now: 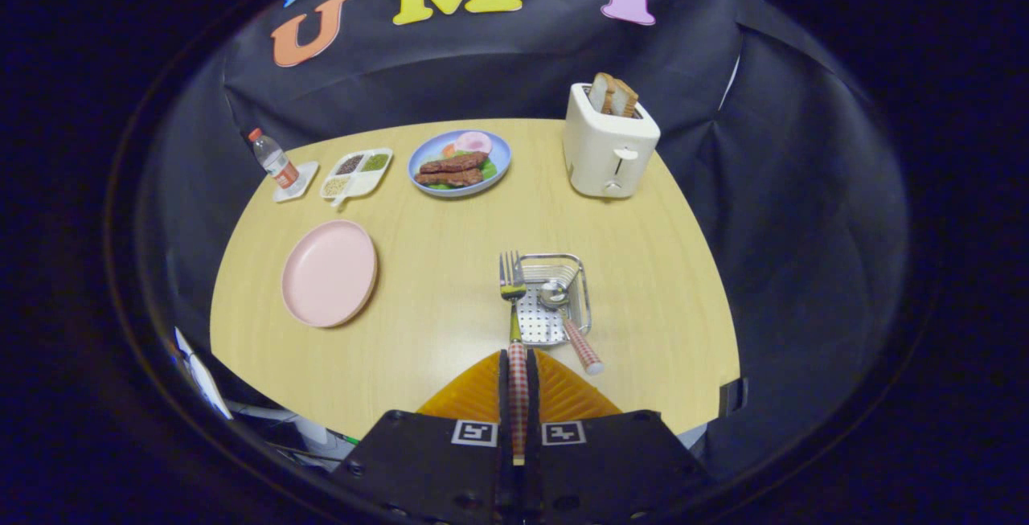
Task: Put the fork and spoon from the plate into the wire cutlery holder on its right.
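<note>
A pale wood-grain table (450, 227) is seen bearing an emptied round pink plate (329, 272). In the wire cutlery holder (555, 300) a spoon (567, 316) is leaned. The fork (514, 308) is clamped by its checked handle in the gripper (518, 368), tines at the holder's left rim.

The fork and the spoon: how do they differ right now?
The fork is clamped by its handle between the gripper's fingers, its tines reaching forward by the left rim of the wire cutlery holder; the spoon is held by nothing. The spoon's bowl lies inside the holder with its handle slanting out over the near rim, while the fork is not yet in. Both have red checked handles and shiny metal heads.
</note>
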A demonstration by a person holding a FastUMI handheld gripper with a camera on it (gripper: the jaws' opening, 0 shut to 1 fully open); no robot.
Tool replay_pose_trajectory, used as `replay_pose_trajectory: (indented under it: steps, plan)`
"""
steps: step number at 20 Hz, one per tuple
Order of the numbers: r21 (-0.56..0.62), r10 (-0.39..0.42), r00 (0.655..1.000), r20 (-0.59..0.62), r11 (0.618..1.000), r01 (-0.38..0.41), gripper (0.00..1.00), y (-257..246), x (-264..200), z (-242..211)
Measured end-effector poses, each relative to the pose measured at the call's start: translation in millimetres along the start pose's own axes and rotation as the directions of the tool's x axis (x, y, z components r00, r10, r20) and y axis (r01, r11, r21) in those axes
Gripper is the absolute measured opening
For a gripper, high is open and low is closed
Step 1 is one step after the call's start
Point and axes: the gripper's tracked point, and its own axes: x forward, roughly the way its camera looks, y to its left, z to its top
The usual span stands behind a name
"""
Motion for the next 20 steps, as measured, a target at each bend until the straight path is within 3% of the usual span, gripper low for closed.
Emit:
replay_pose_trajectory:
  steps: [7,12,20]
  plan:
    - [0.019,0.042,0.992,-0.117,0.999,-0.04,0.06,-15,1,5]
    - [-0.043,0.016,0.98,-0.196,0.999,-0.025,0.06,-24,10,14]
    - [0.073,0.083,0.879,-0.469,0.996,-0.055,0.06,-21,35,15]
